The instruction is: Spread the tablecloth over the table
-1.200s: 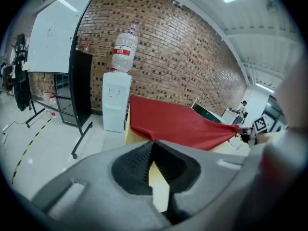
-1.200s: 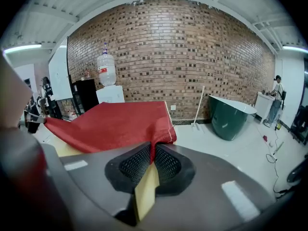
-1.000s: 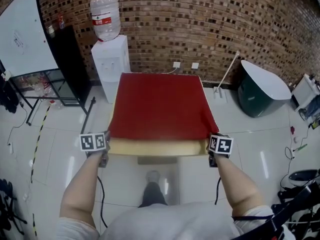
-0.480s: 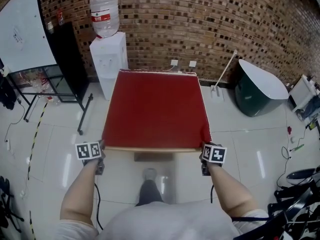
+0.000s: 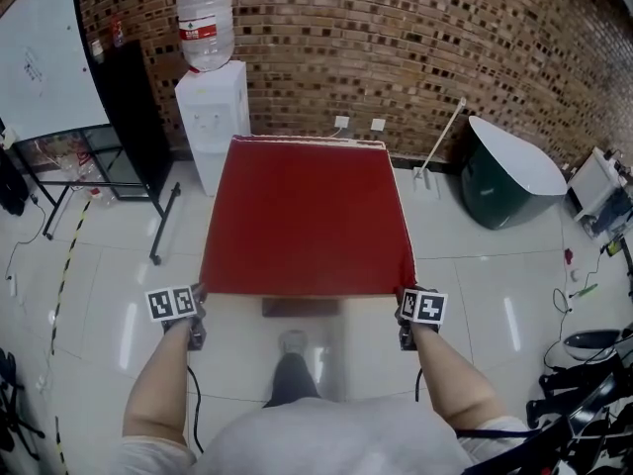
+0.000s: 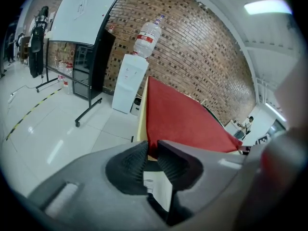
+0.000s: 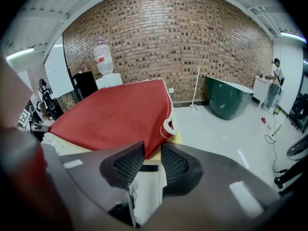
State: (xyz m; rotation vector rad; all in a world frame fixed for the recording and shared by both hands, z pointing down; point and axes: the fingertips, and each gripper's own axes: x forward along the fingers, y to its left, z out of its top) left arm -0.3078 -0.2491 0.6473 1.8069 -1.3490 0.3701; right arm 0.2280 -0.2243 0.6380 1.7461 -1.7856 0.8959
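1. Tablecloth, the red one, lies flat over pretty much the whole square surface. Only a pale rim peeks out along the side.
2. Left tongs sit at the near-left corner. The jaws have just been opening and stand only a narrow slit apart. The cloth corner is right at the tips, but the pads aren't pinching it.
3. Right tongs sit at the near-right corner. These have just been opening too, clearly wider. The red corner hangs at the gap, not clamped.
4. Water dispenser stands past the far-left corner, against the brick wall.
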